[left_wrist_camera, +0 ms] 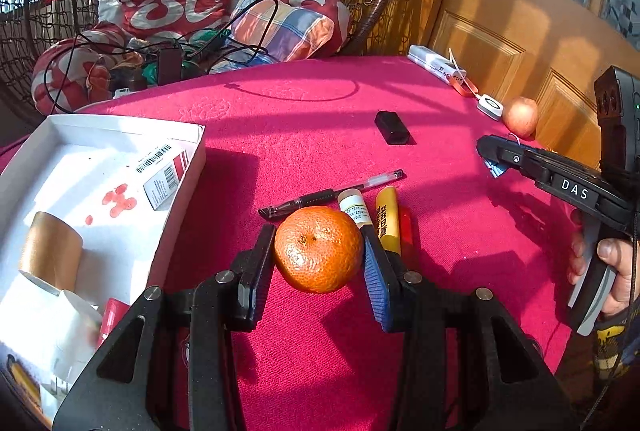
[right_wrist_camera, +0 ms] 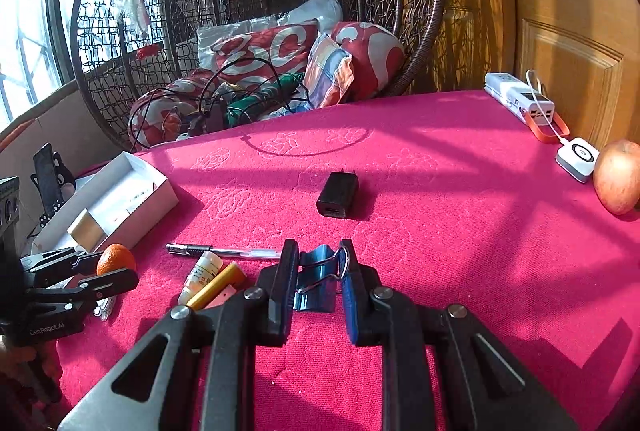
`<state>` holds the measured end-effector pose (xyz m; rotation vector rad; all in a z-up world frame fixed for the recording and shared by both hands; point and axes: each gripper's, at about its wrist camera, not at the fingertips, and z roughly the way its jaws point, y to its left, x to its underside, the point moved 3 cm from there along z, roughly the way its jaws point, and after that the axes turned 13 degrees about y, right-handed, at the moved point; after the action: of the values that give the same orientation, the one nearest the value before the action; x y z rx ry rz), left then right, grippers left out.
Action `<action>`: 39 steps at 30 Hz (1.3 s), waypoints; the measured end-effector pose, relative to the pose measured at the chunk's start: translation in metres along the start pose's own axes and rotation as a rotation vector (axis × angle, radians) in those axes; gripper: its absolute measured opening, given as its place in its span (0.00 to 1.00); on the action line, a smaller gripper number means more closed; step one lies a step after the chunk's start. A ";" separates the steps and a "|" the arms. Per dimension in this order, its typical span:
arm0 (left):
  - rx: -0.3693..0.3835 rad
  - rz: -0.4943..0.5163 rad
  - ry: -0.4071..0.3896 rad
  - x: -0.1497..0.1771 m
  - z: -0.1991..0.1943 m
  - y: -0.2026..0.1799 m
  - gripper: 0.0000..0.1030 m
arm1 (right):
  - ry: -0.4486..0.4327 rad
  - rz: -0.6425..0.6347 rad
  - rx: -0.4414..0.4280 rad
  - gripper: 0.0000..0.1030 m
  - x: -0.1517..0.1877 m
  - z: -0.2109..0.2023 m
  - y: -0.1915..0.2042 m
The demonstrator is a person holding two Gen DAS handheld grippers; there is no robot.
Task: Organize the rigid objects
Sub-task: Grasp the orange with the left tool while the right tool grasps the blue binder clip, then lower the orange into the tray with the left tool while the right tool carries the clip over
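- Left gripper (left_wrist_camera: 319, 255) is clamped on a round orange tangerine (left_wrist_camera: 319, 249), above the pink tablecloth (left_wrist_camera: 304, 135), beside the white cardboard box (left_wrist_camera: 100, 159).
- Right gripper (right_wrist_camera: 320, 281) is clamped on a blue metal binder clip (right_wrist_camera: 318, 277), over the cloth.

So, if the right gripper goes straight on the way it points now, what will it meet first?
Probably the black charger. The right gripper, shut on the blue binder clip, points over bare red tablecloth toward it. Depth is unclear, so it may touch the cloth first.
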<state>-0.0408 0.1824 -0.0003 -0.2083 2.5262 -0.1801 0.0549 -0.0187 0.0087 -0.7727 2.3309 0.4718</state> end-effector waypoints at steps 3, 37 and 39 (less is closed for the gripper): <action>0.003 0.007 -0.029 -0.001 -0.012 -0.003 0.40 | -0.035 -0.009 -0.029 0.18 -0.004 -0.015 0.010; -0.177 -0.323 -0.246 0.034 -0.113 0.142 0.40 | 0.005 -0.343 -0.291 0.18 -0.056 0.009 0.198; -0.228 -0.378 -0.252 0.042 -0.121 0.168 0.40 | 0.027 -0.358 -0.311 0.18 -0.057 0.018 0.212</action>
<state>-0.1621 0.3483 0.0458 -0.7528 2.2318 -0.0098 -0.0349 0.1750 0.0615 -1.3206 2.1020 0.6721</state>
